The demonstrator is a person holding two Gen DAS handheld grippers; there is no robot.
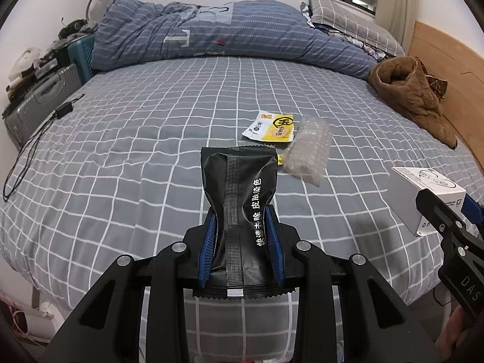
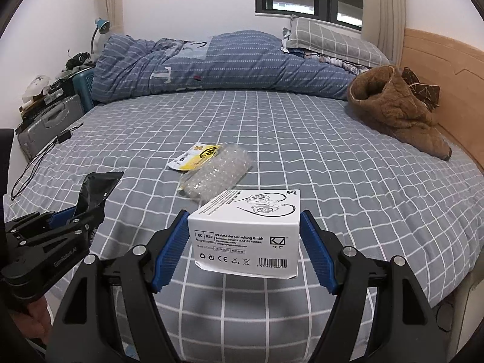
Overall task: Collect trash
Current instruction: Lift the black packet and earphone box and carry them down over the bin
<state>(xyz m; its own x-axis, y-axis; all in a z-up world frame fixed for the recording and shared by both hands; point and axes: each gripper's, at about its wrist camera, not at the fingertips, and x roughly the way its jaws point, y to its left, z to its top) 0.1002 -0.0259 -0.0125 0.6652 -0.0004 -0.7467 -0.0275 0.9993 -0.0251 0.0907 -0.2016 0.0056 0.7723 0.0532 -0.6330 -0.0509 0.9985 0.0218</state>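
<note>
My left gripper (image 1: 241,216) is shut on a black foil wrapper (image 1: 240,190) with white characters and holds it above the bed; it also shows in the right wrist view (image 2: 96,190). My right gripper (image 2: 243,216) is shut on a white earphone box (image 2: 248,231) and holds it above the bed; the box shows at the right in the left wrist view (image 1: 423,193). A yellow and white snack wrapper (image 1: 270,127) and a clear bubble-wrap piece (image 1: 308,152) lie side by side on the bed ahead, also in the right wrist view: wrapper (image 2: 195,157), bubble wrap (image 2: 217,171).
The bed has a grey checked sheet (image 1: 136,151). A rolled blue quilt (image 1: 211,33) and pillows lie at the back. A brown fleece garment (image 1: 414,96) lies by the wooden headboard at right. A black cable (image 1: 33,148) runs along the left edge. A grey suitcase (image 1: 39,103) stands left.
</note>
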